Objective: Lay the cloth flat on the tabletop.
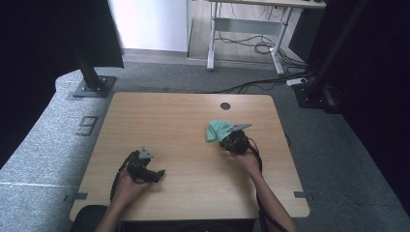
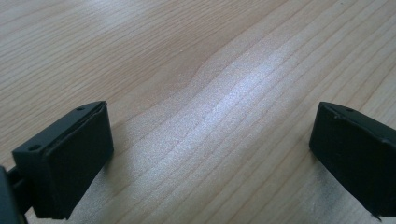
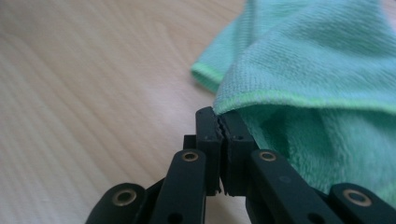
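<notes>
The right gripper point(image 3: 219, 122) has its jaws pressed together on an edge of the green cloth point(image 3: 308, 70), pinching the hem at their tips. The rest of the cloth lies bunched just ahead of that gripper and to its right, resting on the wooden surface point(image 1: 183, 121). In the high view the cloth point(image 1: 216, 129) sits directly beyond the right gripper point(image 1: 231, 140). The left gripper point(image 2: 210, 140) is well apart from the cloth, low over bare wood, its jaws spread wide with nothing between them.
</notes>
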`<action>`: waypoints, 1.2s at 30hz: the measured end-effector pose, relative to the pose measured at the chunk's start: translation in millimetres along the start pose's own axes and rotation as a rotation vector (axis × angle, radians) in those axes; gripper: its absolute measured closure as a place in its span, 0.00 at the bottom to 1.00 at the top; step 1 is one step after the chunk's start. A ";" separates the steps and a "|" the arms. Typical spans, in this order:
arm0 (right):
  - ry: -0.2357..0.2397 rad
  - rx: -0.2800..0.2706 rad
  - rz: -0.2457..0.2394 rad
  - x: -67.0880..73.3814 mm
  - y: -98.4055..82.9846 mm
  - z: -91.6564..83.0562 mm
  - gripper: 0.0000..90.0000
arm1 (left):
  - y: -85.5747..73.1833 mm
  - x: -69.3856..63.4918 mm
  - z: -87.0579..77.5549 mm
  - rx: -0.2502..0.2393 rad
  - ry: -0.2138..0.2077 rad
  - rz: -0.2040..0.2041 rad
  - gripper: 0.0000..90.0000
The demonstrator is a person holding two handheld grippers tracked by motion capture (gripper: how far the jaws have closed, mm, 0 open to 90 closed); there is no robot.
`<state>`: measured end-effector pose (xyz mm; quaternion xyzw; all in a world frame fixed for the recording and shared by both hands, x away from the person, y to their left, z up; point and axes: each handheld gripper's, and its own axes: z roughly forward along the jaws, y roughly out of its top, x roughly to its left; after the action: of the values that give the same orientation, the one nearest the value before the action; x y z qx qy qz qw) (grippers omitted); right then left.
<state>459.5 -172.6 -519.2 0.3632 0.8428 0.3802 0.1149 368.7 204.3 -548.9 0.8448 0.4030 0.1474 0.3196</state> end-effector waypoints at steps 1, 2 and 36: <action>0.009 0.001 -0.006 3.5 0.7 1.3 0.96 | 0.0 0.0 0.0 0.000 0.000 0.000 0.00; 0.015 0.003 -0.009 7.2 1.4 2.5 0.96 | 0.0 0.0 0.0 0.000 0.000 0.000 0.00; 0.264 0.041 -0.169 128.2 18.0 46.1 0.96 | 0.0 0.2 -0.2 0.002 0.000 0.002 0.00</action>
<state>399.6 -49.1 -527.2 0.2400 0.8859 0.3961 0.0271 368.7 204.5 -548.8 0.8457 0.4021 0.1472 0.3186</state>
